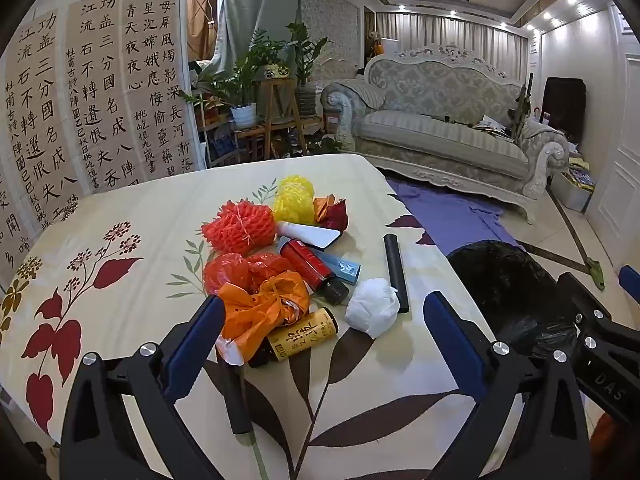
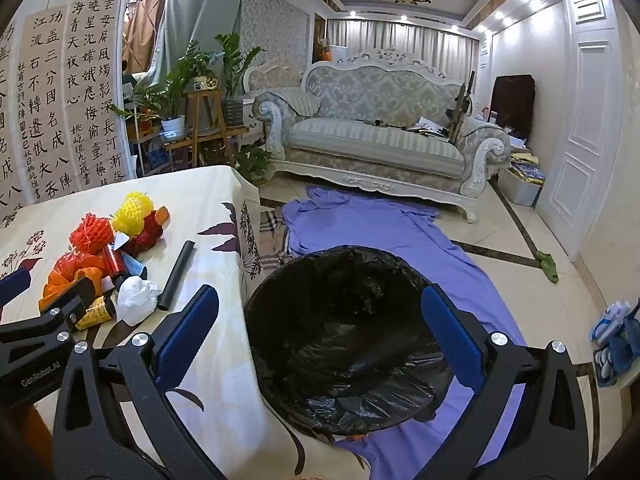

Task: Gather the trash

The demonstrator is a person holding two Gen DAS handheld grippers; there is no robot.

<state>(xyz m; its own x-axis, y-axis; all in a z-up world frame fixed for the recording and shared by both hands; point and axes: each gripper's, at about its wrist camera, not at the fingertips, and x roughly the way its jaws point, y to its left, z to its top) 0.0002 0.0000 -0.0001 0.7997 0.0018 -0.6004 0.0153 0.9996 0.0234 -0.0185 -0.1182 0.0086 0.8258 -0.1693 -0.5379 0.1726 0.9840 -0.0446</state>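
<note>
Bin (image 2: 348,336) lined with black bag stands on the floor against the counter (image 2: 224,360) edge, on a purple cloth (image 2: 360,224); inside only crumpled black liner shows, no trash visible. Trash heap sits mid-counter, well apart from the bin: red foam net (image 1: 240,228), yellow foam net (image 1: 294,198), orange plastic bag (image 1: 268,308), yellow-labelled bottle (image 1: 304,332), white paper wad (image 1: 372,308), black tube (image 1: 396,272). Left hand-held gripper (image 1: 324,336) tilts down over the heap's near edge, jaws spread wide, pinching nothing; right hand-held gripper (image 2: 320,332) tilts down above the bin mouth, jaws likewise spread and empty.
</note>
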